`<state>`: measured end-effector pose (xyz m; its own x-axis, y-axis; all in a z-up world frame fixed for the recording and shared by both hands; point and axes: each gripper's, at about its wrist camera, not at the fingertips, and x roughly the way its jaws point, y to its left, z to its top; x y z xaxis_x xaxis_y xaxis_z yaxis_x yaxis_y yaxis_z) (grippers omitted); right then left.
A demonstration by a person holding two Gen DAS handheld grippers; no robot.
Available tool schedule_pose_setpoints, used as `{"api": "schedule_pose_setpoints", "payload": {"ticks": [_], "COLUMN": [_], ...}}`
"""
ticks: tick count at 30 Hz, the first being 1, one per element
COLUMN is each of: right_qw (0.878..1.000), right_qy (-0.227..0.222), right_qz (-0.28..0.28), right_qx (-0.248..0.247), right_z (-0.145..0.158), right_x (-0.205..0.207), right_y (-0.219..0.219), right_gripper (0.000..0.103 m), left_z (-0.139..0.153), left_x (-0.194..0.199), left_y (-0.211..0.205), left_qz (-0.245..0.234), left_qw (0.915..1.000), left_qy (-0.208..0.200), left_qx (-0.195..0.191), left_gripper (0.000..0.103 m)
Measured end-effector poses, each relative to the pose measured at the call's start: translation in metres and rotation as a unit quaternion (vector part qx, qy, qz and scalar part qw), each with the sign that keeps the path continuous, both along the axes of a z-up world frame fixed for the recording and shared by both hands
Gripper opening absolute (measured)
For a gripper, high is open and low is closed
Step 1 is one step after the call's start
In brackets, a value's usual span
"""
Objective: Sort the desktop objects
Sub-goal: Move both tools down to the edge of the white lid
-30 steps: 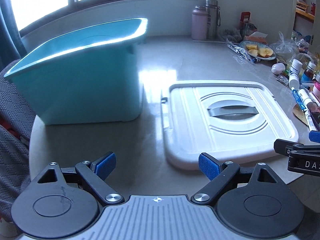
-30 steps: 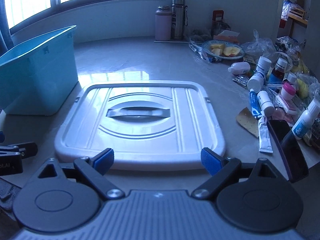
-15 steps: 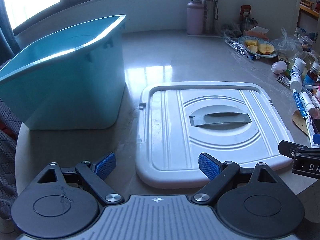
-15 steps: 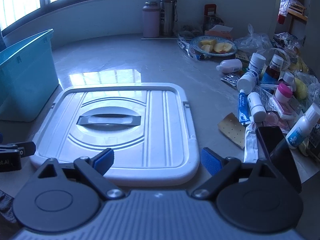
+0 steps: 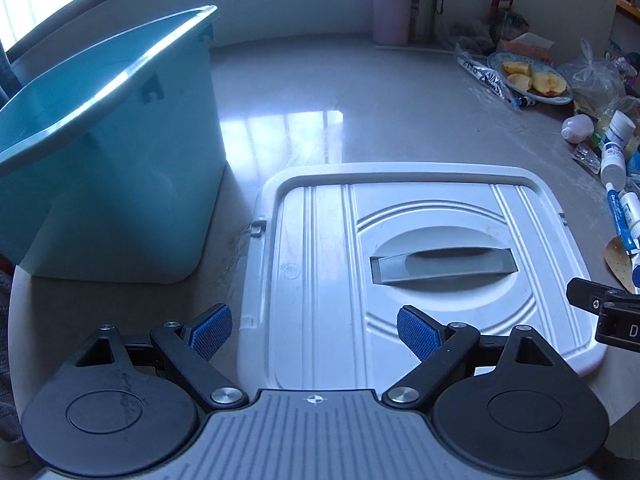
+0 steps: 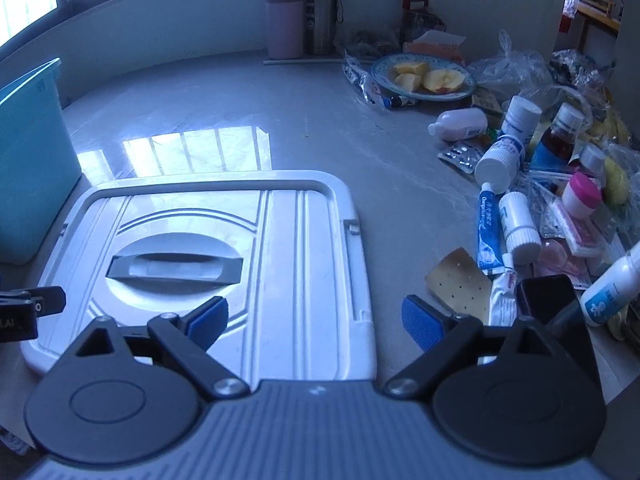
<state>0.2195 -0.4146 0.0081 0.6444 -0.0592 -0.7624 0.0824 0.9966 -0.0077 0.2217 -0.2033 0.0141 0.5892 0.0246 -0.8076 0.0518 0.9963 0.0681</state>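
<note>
Daylight from the window falls across a pale table [image 5: 400, 120], with the white bin lid [image 5: 420, 256] as my landmark. It lies flat, handle up, off its bin. Left of the lid, just beside it, stands the teal bin [image 5: 112, 184], mouth open; its inside is not visible, so I cannot tell what it holds. The lid being off keeps that opening free for loading.

Right of the lid lies the clutter for sorting: a blue-and-white tube [image 6: 489, 232], white bottles [image 6: 518, 222], a pink-capped jar [image 6: 581, 194], blister packs [image 6: 460, 155] and a tan perforated patch [image 6: 460, 282]. Beyond the lid's far right corner sits a plate of cut fruit [image 6: 424, 78]; two flasks [image 6: 304, 12] stand at the back wall.

My left gripper [image 5: 314, 332] hovers over the lid's near left edge, jaws spread wide and holding nothing. My right gripper [image 6: 316, 316] hovers over the lid's near right edge, jaws likewise released, angled toward the clutter.

Judgement: small items lie loose right of the lid, so sorting remains. The rounded bottles may roll if nudged.
</note>
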Motion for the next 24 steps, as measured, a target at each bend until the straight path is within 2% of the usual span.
{"api": "schedule_pose_setpoints", "payload": {"ticks": [9, 19, 22, 24], "right_qw": [0.998, 0.991, 0.989, 0.986], "right_qy": [0.057, 0.129, 0.147, 0.161], "right_qz": [0.012, 0.019, 0.021, 0.018], "right_qx": [0.007, 0.016, 0.026, 0.028], "right_z": [-0.010, -0.030, -0.033, -0.033], "right_x": [0.049, 0.093, 0.102, 0.107], "right_y": [-0.010, -0.016, -0.015, -0.015], "right_gripper": [0.094, 0.094, 0.094, 0.095], "left_z": [-0.012, -0.037, -0.040, -0.042], "left_x": [0.052, 0.096, 0.105, 0.111], "left_y": [-0.009, -0.011, -0.007, -0.003], "left_qz": [0.013, 0.019, 0.023, 0.030], "left_qw": [0.9983, 0.9926, 0.9918, 0.9904], "left_qy": [0.054, 0.119, 0.126, 0.134], "left_qx": [0.017, 0.016, 0.010, 0.006], "left_gripper": [0.091, 0.091, 0.093, 0.100]}}
